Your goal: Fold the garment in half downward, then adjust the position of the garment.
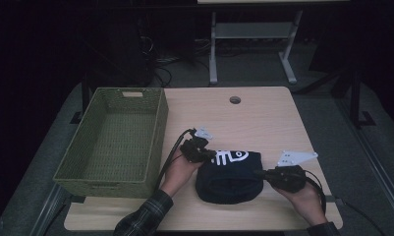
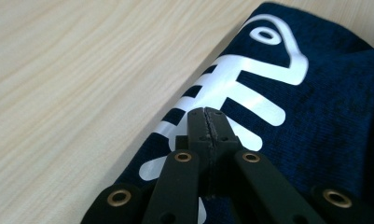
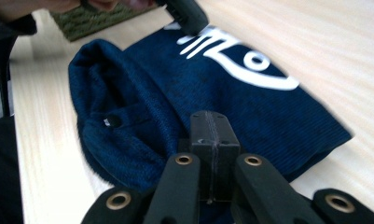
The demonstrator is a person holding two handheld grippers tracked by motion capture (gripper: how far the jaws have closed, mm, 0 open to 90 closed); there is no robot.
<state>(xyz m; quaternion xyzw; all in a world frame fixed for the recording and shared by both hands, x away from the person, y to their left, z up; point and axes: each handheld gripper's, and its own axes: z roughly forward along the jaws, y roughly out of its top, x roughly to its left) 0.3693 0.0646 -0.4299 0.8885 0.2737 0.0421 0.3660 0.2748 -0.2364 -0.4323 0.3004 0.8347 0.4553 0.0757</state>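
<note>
The wooden table (image 1: 263, 118) is carrying a green woven basket (image 1: 117, 137) at its left side. Near the front edge, a folded dark blue garment (image 1: 229, 177) is lying flat between the two tongs, with its long axis running left to right. Its white fish-bone print (image 1: 230, 157) is sitting along the far edge. The left gripper (image 1: 210, 154) is resting on that print, jaws pressed together. The right gripper (image 1: 258, 173) is touching the garment's right edge, jaws also pressed together.
</note>
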